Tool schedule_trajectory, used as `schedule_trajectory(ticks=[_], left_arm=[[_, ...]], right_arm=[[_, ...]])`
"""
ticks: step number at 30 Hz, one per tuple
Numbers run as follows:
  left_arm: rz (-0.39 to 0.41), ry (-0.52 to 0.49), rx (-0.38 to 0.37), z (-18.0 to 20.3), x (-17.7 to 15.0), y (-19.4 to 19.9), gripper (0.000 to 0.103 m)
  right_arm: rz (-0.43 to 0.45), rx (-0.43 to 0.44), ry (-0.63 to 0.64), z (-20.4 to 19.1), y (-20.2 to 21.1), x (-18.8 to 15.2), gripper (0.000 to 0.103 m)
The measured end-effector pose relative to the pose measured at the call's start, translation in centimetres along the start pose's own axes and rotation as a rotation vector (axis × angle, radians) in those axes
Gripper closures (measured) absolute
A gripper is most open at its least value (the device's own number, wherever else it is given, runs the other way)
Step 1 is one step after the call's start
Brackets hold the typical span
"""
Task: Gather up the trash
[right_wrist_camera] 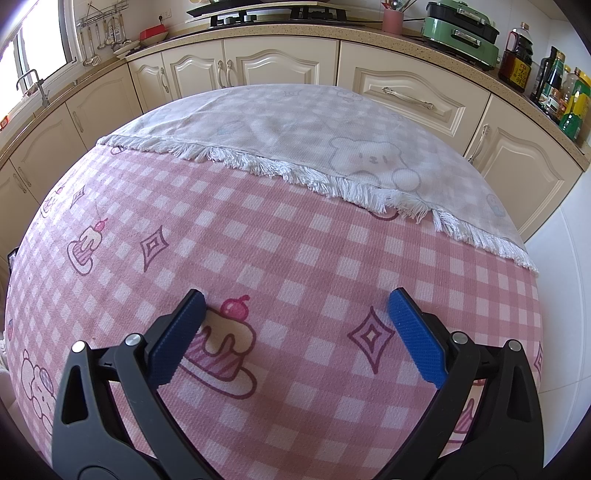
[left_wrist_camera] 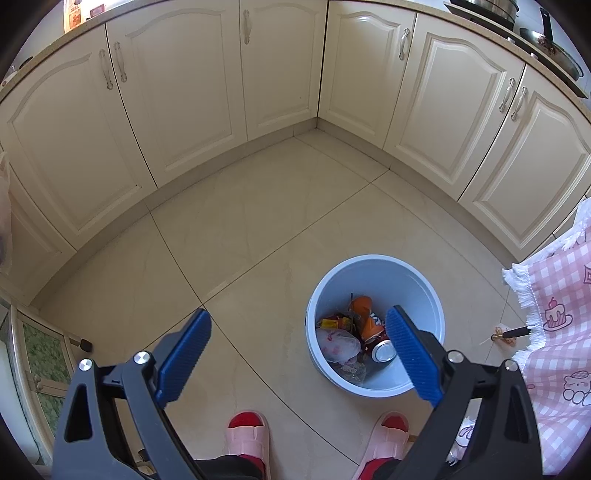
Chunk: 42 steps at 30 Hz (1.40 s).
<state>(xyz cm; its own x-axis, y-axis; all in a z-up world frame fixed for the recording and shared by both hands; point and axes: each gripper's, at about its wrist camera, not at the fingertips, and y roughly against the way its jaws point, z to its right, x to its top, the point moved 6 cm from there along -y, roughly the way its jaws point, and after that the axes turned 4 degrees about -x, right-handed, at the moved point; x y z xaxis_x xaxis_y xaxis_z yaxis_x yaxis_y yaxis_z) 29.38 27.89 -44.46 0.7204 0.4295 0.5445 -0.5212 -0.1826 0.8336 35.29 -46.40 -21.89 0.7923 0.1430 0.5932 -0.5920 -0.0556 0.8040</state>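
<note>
A light blue trash bin point(left_wrist_camera: 402, 271) stands on the tiled floor in the left wrist view. It holds an orange can point(left_wrist_camera: 364, 317), a silver can end point(left_wrist_camera: 384, 350), a crumpled white bag point(left_wrist_camera: 338, 345) and wrappers. My left gripper point(left_wrist_camera: 298, 326) is open and empty, held high above the floor, its right finger over the bin's rim. A small orange scrap point(left_wrist_camera: 503, 334) lies on the floor beside a table leg. My right gripper point(right_wrist_camera: 295, 306) is open and empty just above the pink checked tablecloth point(right_wrist_camera: 295, 240).
Cream cabinets point(left_wrist_camera: 192, 85) line the corner behind the bin. The tablecloth's fringe point(left_wrist_camera: 524, 291) hangs at the right. Two feet in pink slippers point(left_wrist_camera: 247, 432) stand at the bottom. The counter point(right_wrist_camera: 369, 35) holds a hob, a green appliance point(right_wrist_camera: 461, 33) and bottles point(right_wrist_camera: 554, 85).
</note>
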Motion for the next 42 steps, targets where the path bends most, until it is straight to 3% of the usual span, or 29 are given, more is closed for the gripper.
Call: schedule_trajectory(ticks=[42], left_arm=[[-0.021,-0.012,0.001,0.47,-0.59,-0.37,0.010]], right_arm=[[0.000,0.000,0.000,0.03,0.02,-0.03,0.006]])
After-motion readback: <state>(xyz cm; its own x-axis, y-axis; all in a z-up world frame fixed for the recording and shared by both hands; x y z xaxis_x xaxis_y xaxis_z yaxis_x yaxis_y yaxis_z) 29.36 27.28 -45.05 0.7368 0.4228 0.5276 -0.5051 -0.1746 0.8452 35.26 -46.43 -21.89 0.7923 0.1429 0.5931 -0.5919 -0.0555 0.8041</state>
